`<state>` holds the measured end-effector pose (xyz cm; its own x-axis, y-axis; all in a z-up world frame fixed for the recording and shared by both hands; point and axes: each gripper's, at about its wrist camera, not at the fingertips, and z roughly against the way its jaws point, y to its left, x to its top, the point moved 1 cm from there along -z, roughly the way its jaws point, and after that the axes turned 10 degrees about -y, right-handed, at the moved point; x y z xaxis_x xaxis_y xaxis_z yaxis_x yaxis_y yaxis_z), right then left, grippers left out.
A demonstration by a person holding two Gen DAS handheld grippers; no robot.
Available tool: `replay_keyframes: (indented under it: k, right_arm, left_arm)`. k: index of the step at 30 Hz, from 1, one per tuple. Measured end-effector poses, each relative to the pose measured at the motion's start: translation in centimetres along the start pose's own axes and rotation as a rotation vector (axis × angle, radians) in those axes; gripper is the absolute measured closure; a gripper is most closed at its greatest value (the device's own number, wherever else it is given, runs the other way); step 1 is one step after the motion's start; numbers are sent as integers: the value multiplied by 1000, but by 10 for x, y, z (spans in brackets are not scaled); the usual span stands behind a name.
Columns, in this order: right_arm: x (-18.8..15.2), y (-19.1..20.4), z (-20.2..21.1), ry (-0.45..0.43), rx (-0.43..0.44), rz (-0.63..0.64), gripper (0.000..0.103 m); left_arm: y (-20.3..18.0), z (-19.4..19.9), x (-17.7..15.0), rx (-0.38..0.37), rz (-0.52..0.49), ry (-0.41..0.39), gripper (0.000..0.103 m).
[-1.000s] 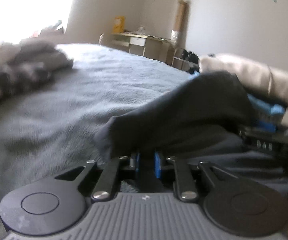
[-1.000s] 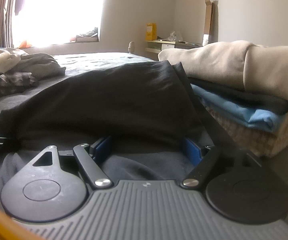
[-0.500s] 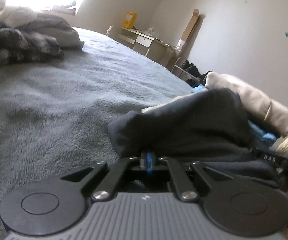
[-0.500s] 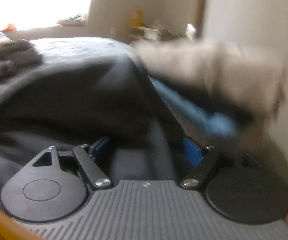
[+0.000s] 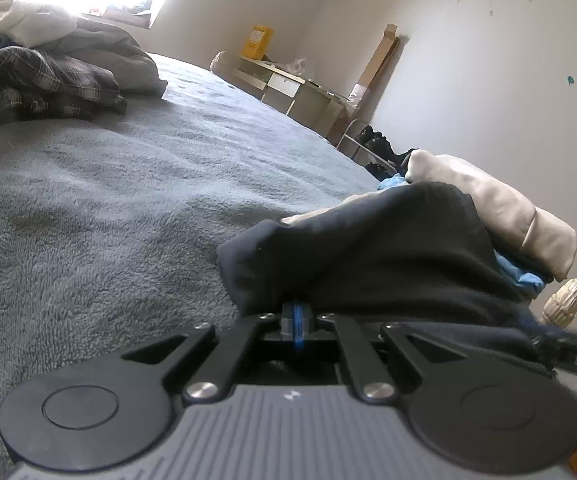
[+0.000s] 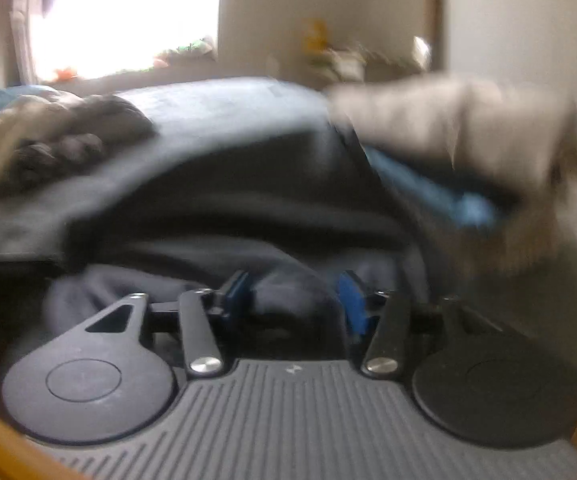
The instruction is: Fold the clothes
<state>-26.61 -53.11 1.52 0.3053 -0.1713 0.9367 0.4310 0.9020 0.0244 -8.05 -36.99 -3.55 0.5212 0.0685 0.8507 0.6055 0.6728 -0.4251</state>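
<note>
A dark navy garment (image 5: 368, 248) lies on the grey bed blanket (image 5: 108, 200), draped up against a stack of folded clothes. My left gripper (image 5: 297, 312) is shut on the garment's near edge, its blue pads pressed together under the cloth. In the blurred right wrist view the same garment (image 6: 248, 184) fills the middle. My right gripper (image 6: 294, 292) has its blue pads partly apart with a bunch of the dark cloth between them; the tips are hidden by the cloth.
A stack of folded clothes, beige on top (image 5: 500, 204) over blue, stands at the right, also in the right wrist view (image 6: 448, 128). A heap of unfolded clothes with a plaid piece (image 5: 44, 80) lies far left. A desk (image 5: 296, 88) stands by the far wall.
My left gripper closed fully on the garment's edge and lowered toward the bed. My right gripper's jaws narrowed around the cloth while moving; its view has gone blurred.
</note>
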Motion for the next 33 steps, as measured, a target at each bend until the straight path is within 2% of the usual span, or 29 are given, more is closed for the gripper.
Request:
replay_keyframes:
  k: [3,4,5,6,7,10,12,15,16,17,19,21,26,29,32,33]
  right_arm:
    - [-9,-25,12,-40,-38,-154,70]
    - [-9,-29,18,-52,-74,-182,92]
    - [-5,-23,25,-77,-197,-125,103]
    - [-2,-17,32,-120,-293,-44,103]
    - [2,-14,41,-170,-299,-5,103]
    - [15,-10,64,-229,-166,-90,102]
    - [22,5,67,-225,-139,-37,102]
    - [22,19,45,-164,-111,24,102]
    - [17,19,32,-116,-110,10,102]
    - [12,18,21,-72,-114,-5,103]
    - [-2,8,8,-41,-180,-52,103]
    - [-7,3,2,-55,-245,-34,103]
    - [9,0,0,-51,-313,-73,103]
    - [24,10,13,-178,-281,-25,103]
    - [32,32,8,-196,-206,82,102]
    - [30,35,1,-153,-179,81,102]
  left_arm:
    - [-3,0,-1,1,-22,0,100]
    - [-3,0,-1,2,-26,0,100]
    - [-3,0,-1,0,-22,1,100]
    - [-2,0,-1,-3,-14,1,100]
    - [-1,0,-1,-6,-8,1,100]
    - [1,0,-1,-11,0,-1,100]
    - [1,1,-1,-13,4,-1,100]
    - [2,1,-1,-14,6,-2,100]
    - [2,1,-1,-15,7,-2,100]
    - [2,1,-1,-16,7,-2,100]
    - [2,1,-1,-17,8,-3,100]
    - [2,2,-1,-18,8,-3,100]
    - [3,2,-2,-21,18,-2,100]
    - [3,2,-2,-21,19,-2,100]
    - [3,2,-2,-23,22,-2,100]
    - [3,2,-2,-23,24,-2,100]
